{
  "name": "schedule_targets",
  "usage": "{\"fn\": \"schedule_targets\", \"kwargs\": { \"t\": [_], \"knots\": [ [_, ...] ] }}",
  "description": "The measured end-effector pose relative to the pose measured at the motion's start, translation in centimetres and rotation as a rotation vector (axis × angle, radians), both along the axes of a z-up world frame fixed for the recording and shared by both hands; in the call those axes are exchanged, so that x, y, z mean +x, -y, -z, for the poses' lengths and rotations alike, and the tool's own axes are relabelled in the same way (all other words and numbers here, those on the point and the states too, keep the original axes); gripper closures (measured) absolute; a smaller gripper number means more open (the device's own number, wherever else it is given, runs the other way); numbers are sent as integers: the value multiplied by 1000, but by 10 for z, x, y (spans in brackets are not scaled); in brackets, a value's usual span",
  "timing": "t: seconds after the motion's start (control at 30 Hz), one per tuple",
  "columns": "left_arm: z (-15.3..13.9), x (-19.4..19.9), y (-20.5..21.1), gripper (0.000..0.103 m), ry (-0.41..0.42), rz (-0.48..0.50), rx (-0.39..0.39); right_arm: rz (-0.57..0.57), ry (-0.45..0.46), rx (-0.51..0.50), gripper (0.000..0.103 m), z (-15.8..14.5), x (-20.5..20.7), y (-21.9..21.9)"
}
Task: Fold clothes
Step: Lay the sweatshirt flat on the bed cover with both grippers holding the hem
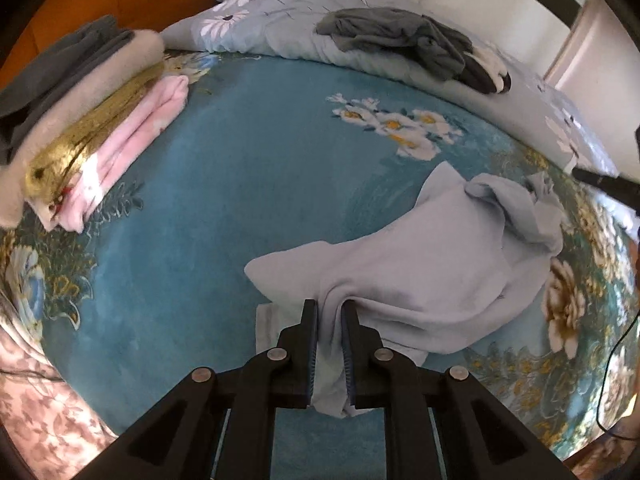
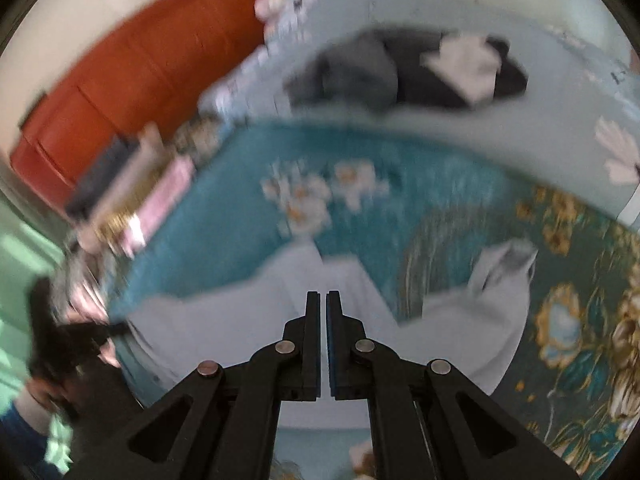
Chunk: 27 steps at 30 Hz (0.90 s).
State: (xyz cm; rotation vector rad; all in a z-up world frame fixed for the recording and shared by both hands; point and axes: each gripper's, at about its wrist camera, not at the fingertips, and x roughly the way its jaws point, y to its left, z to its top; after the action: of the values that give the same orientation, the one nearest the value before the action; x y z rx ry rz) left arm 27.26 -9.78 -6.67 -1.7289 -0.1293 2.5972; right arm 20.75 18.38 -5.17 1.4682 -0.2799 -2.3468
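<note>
Folded stack [image 1: 80, 120]: one, at the left edge of the bed [image 1: 240, 184]; layers are grey, beige, gold, pink.
Loose clothes [image 1: 404, 44]: one dark grey heap at the far side, on the pale flowered quilt [image 1: 288, 12].
Pale blue garment [image 1: 420, 264]: one, crumpled on the teal bedspread, centre-right.
Left view only: sharp; fabric fold between the pads.
Right view only: blurred; red-brown headboard [image 2: 132, 76].
Left tongs [image 1: 330, 308]: narrow, pinching the garment's near edge, angled steeply down.
Right tongs [image 2: 323, 300]: closed, empty, over the garment.
</note>
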Motion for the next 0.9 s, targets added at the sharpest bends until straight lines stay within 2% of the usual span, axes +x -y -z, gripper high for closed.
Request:
{"fn": "schedule_targets", "kwargs": {
  "t": [0.1, 0.17, 0.23, 0.3, 0.37, 0.5, 0.53, 0.57, 0.63, 0.73, 0.9],
  "knots": [
    [-1, 2, -6, 85, 0, 57, -37, -15, 60, 27, 99, 26, 6, 2],
    [-1, 5, -7, 73, 14, 86, -57, -16, 79, 51, 94, 37, 8, 2],
    [-1, 10, -8, 66, 25, 118, -85, -31, 90, 62, 72, 44, 8, 6],
    [-3, 14, -10, 65, 22, 150, -119, -54, 91, 79, 65, 48, 7, 13],
    [-8, 15, -15, 64, -2, 169, -166, -80, 77, 141, 65, 51, 2, 26],
    [-14, 9, -40, 63, -48, 276, -225, -80, 96, 214, 67, 62, -12, 39],
    [-12, 7, -48, 63, -49, 317, -249, -73, 101, 210, 86, 62, -15, 39],
    [-9, 6, -55, 63, -48, 353, -281, -67, 106, 204, 100, 62, -19, 39],
    [-4, 4, -68, 63, -54, 422, -341, -26, 81, 210, 100, 55, -25, 33],
    [1, -1, -86, 63, -62, 494, -379, 58, -2, 190, 100, 25, -34, 14],
    [21, -17, -117, 63, -7, 576, -341, 130, -121, 127, 100, -30, -45, -7]
  ]
}}
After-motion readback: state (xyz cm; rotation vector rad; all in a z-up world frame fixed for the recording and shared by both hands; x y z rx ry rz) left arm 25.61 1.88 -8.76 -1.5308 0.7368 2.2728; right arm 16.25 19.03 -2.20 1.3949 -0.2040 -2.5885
